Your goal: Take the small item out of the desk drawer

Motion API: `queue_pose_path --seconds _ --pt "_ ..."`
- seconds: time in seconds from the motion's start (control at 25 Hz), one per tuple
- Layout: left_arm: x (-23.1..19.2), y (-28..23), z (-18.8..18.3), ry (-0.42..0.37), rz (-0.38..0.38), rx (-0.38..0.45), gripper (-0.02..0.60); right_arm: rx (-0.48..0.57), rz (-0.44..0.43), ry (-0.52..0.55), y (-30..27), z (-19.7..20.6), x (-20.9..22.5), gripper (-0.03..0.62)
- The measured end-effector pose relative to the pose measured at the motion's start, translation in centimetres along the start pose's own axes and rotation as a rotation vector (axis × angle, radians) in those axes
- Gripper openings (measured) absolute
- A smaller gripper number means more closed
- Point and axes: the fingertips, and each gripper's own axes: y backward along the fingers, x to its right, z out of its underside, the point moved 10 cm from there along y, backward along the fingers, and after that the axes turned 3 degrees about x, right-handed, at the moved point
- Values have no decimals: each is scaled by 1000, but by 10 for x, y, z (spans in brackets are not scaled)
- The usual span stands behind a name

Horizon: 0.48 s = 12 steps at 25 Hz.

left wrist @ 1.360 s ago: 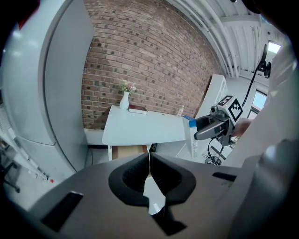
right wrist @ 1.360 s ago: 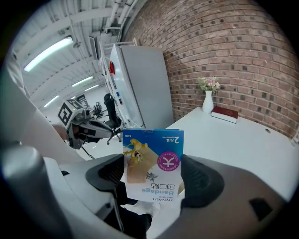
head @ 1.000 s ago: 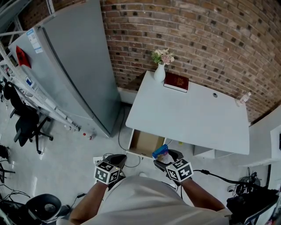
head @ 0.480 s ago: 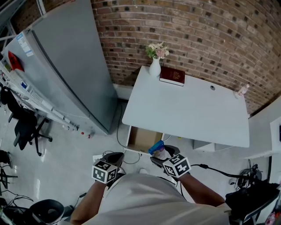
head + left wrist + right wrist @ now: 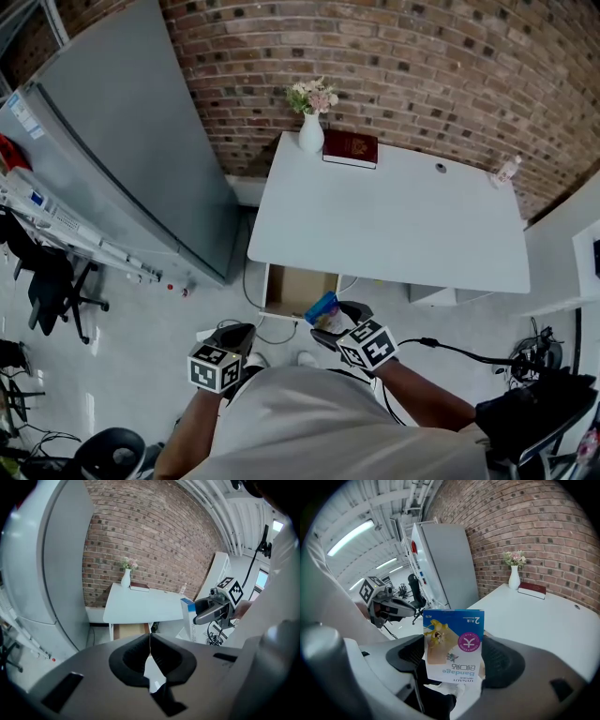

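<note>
My right gripper is shut on a small bandage box, blue-topped with a cartoon print, held upright. In the head view the box and right gripper hang just in front of the open drawer under the white desk. The drawer's brown bottom looks bare. My left gripper is lower left, near my body, shut with nothing in it; in its own view the left gripper has its jaws touching, and the box shows at the right.
A white vase with flowers, a dark red book and a small bottle sit at the desk's far edge by the brick wall. A grey cabinet stands left of the desk. Office chairs and cables are on the floor.
The head view has shifted, so the desk sits higher and further left in frame. The right gripper with the box has moved slightly left with it; the left gripper stays shut.
</note>
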Motion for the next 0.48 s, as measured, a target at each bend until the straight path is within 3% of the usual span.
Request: queue_pose_path --seconds 0.48 --pt "2 -15 -2 -13 4 -7 25 4 -9 -6 -12 7 10 373"
